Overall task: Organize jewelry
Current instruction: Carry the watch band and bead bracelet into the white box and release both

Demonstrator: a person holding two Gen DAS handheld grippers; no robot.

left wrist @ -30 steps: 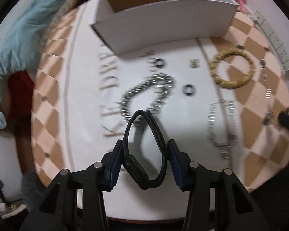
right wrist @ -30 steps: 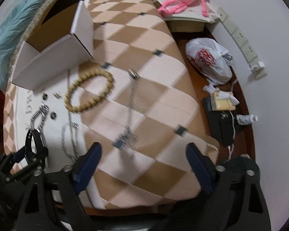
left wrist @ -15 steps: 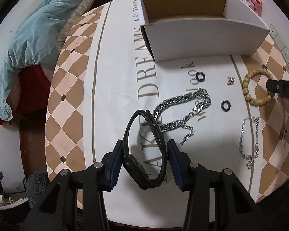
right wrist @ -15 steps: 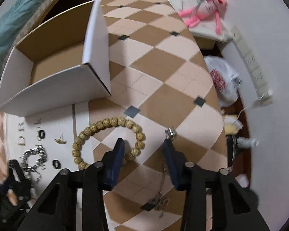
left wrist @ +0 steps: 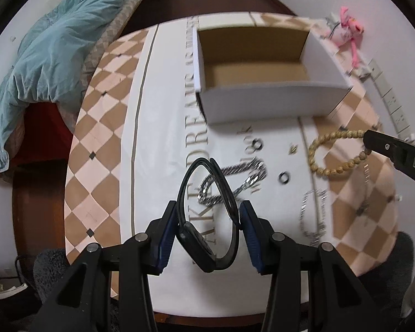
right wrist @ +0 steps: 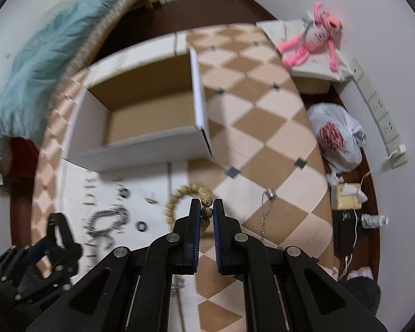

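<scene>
My left gripper (left wrist: 209,215) is shut on a black band bracelet (left wrist: 207,191) and holds it above the white cloth. My right gripper (right wrist: 206,207) is shut on the wooden bead bracelet (right wrist: 184,193), which lies on the table; it also shows in the left wrist view (left wrist: 332,152). An open cardboard box (left wrist: 262,77) stands behind, also seen in the right wrist view (right wrist: 144,119). A thick silver chain (left wrist: 235,182), two black rings (left wrist: 284,177), a small gold earring (left wrist: 292,148) and a thin silver chain (left wrist: 314,215) lie on the cloth.
The table has a checkered cover (right wrist: 262,127) with a white lettered cloth (left wrist: 163,166) over it. Another thin chain (right wrist: 267,210) lies right of the beads. A blue blanket (left wrist: 41,55) lies at left; a pink plush toy (right wrist: 310,41) and a plastic bag (right wrist: 337,138) are at right.
My right gripper came down onto the bead bracelet and closed on its beads. My left gripper rose with the black band, bringing the box into fuller view.
</scene>
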